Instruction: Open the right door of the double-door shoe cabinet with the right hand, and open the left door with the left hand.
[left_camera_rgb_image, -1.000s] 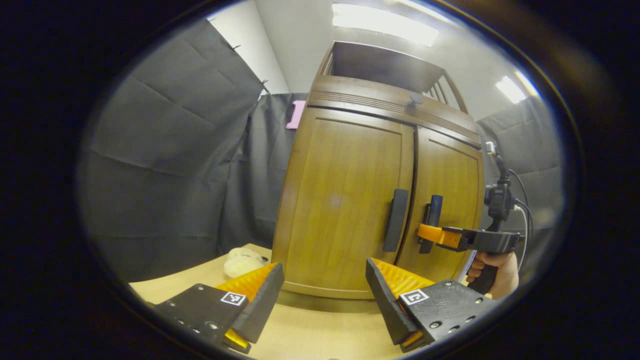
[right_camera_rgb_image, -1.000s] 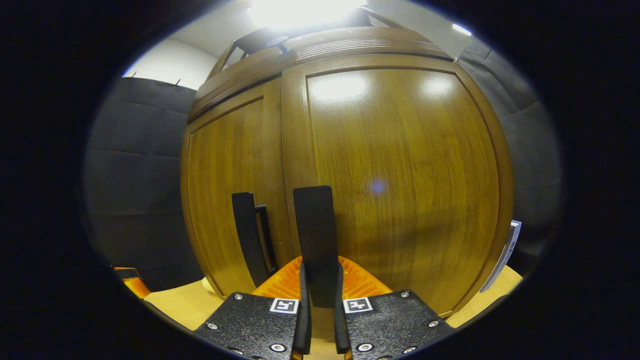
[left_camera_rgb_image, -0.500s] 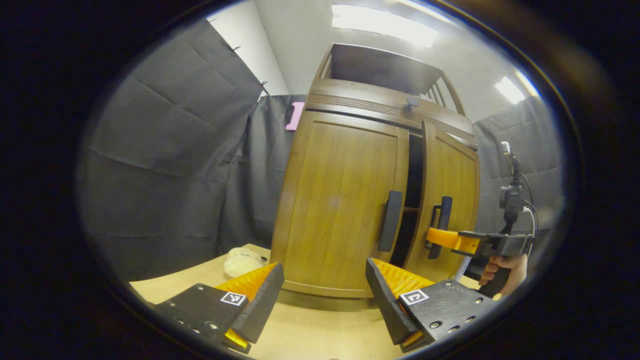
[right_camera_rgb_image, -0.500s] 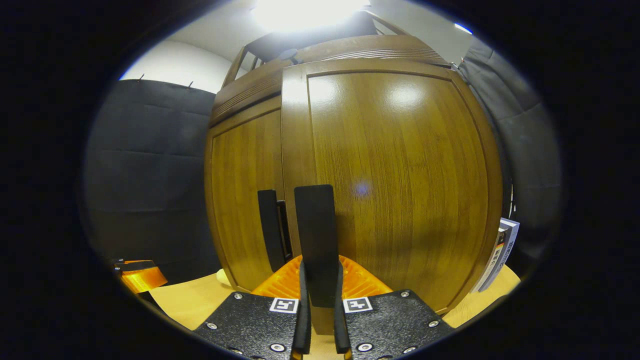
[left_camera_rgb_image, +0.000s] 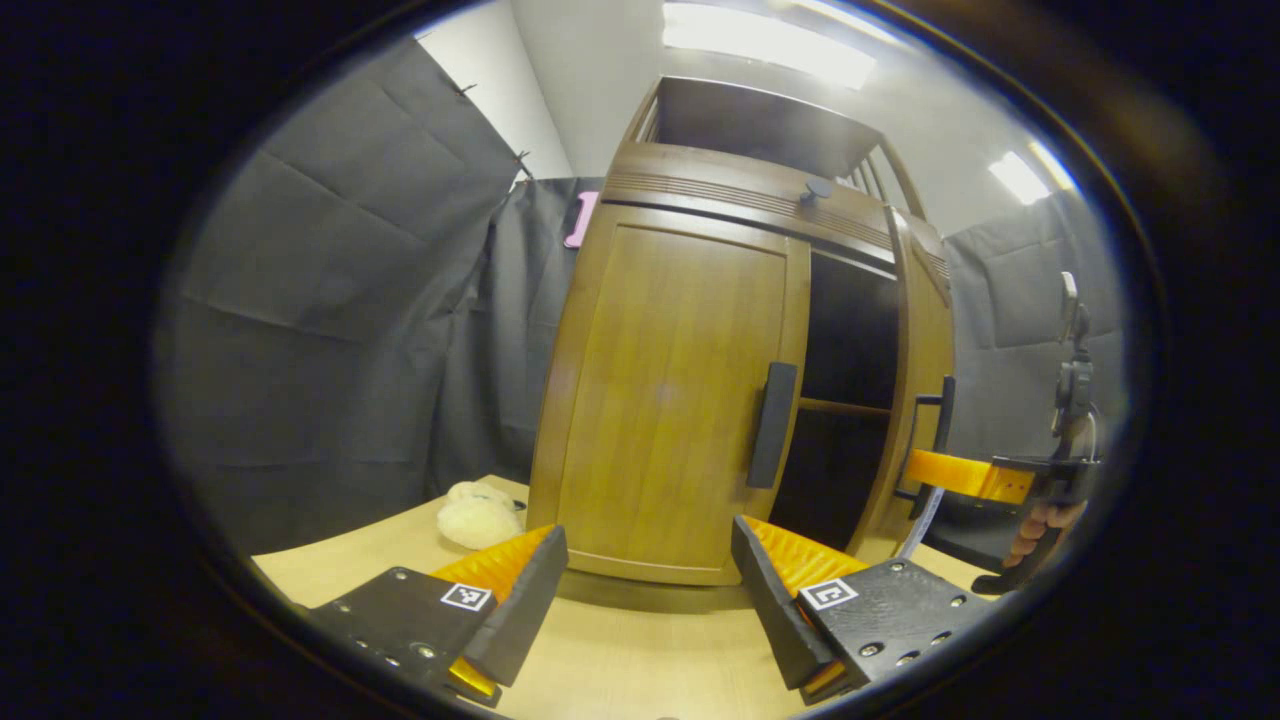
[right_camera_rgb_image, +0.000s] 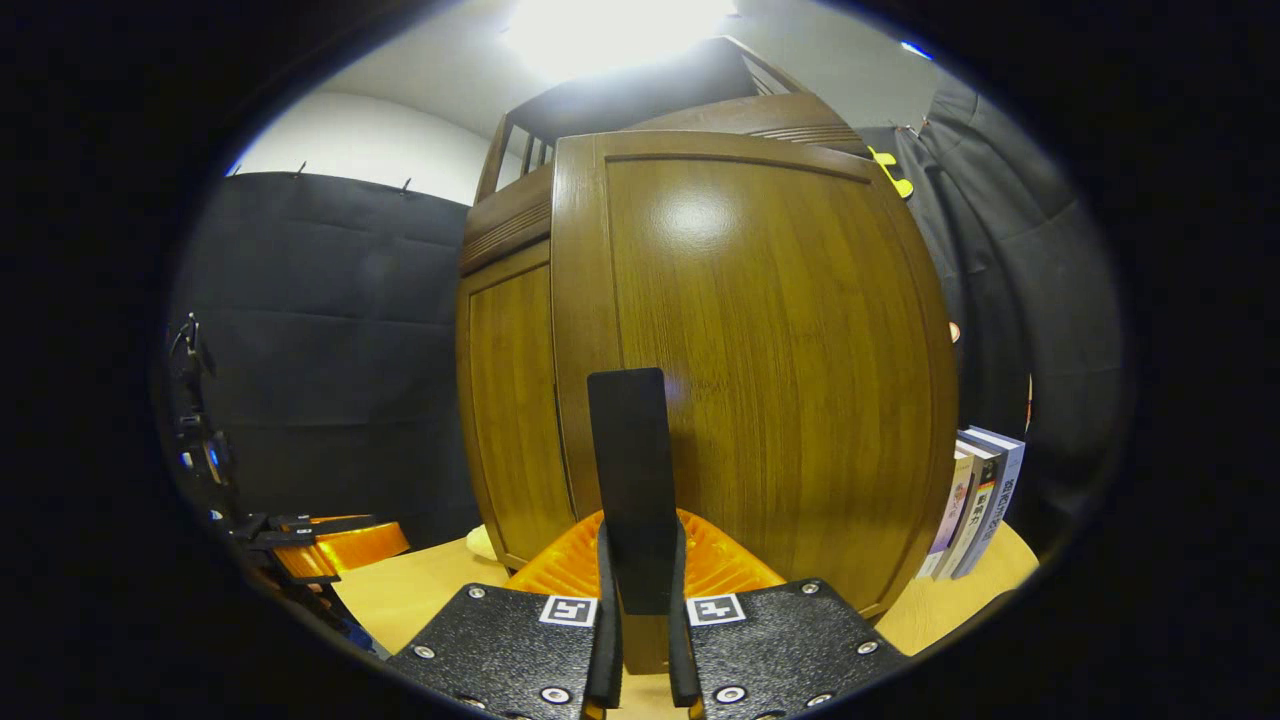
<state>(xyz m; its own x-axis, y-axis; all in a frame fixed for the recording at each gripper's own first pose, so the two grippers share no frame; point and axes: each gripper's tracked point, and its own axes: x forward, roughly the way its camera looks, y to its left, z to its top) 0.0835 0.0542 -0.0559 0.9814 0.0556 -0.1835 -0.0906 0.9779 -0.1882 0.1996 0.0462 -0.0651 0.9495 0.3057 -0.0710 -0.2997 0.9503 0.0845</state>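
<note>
Booth bench (left_camera_rgb_image: 620, 660): my right tongs (right_camera_rgb_image: 637, 590) clamped on right door handle (right_camera_rgb_image: 627, 480); I'd follow hinge arc. Left tongs (left_camera_rgb_image: 640, 590) apart, left door handle (left_camera_rgb_image: 772, 425) ahead.

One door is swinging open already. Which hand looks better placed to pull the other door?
The left. Its claw is open and faces the closed left door's handle, not yet touching it. The right claw is shut on the right door's handle, holding that door open.

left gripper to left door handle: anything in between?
Nothing in the way. In the left gripper view, the open left gripper faces the left door handle across bare tabletop and the closed left door.
</note>
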